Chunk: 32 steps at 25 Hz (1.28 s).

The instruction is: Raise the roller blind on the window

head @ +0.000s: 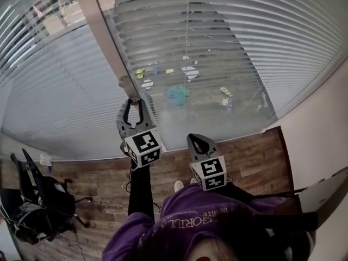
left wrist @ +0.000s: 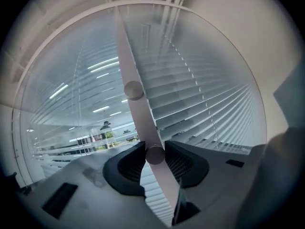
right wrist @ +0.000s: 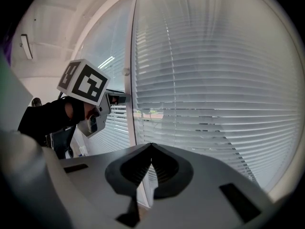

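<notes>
The blind (head: 228, 42) hung fully lowered over the pane to the right of the window post (head: 103, 31), its slats running unbroken down to the sill line, so none of the raising was done yet. On the post sat two small round knobs, an upper knob (left wrist: 134, 90) and a lower knob (left wrist: 155, 155). The left gripper (head: 135, 101) had its jaws either side of the lower knob, at their very tips, seemingly clamped on it, though how firmly the pads pressed was hard to judge from so close. The right gripper (right wrist: 151, 146) hung nearer and further right, jaws pinched together on nothing.

The chief risk looked like slip. The knob was smooth and round, and only the jaw tips held it, so a turn or a push along the post could have let it squirt free. A jolt then might have knocked the jaws against the glass just beside the post. Moving it the wrong way would have shifted the slats instead of lifting them. A hard pull could also have strained the knob's mounting.
</notes>
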Motion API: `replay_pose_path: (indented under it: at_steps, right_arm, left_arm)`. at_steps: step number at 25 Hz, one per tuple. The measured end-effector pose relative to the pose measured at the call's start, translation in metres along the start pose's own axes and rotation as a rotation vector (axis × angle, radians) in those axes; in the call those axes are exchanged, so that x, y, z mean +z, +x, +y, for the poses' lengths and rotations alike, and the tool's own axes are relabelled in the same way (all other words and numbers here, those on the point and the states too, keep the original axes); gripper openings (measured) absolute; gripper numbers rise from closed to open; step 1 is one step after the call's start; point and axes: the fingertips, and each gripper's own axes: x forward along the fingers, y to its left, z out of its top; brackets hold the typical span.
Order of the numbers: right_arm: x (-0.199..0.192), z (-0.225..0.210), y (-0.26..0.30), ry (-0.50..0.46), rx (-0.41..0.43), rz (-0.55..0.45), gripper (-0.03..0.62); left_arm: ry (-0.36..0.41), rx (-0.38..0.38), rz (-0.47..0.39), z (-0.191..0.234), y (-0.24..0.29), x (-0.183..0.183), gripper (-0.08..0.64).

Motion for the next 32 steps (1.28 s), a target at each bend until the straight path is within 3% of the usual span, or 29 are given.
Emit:
replay_pose_path:
  at_steps: [6,12,19,22,28,32]
  right_arm:
    - [0.001,-0.002,0.001,-0.001,-0.004,0.001,-0.005]
    - [0.001,-0.004,0.002,0.001,-0.007,0.003,-0.003]
    - [0.001,-0.005,0.001,0.001,-0.008,-0.002,-0.003]
    - [0.001,-0.005,0.000,0.001,-0.007,-0.002,-0.004]
    - [-0.005,-0.005,-0.004,0.016,-0.014,-0.003,-0.005]
    - [-0.017,-0.007,0.006,0.032,-0.026,0.003,-0.003]
  left_arm:
    - [-0.135,-0.011,-0.007,0.006,-0.001,0.005,0.124]
    - [-0.413,-0.056,-0.005,0.011,0.002,-0.001,0.124]
    - [-0.644,-0.081,0.003,0.014,0.001,-0.006,0.124]
    - [-0.604,-0.080,-0.007,0.013,0.001,-0.005,0.124]
    - [-0.266,-0.053,-0.005,0.000,-0.005,-0.006,0.124]
    - [-0.157,-0.041,0.029,-0.003,0.001,-0.023,0.124]
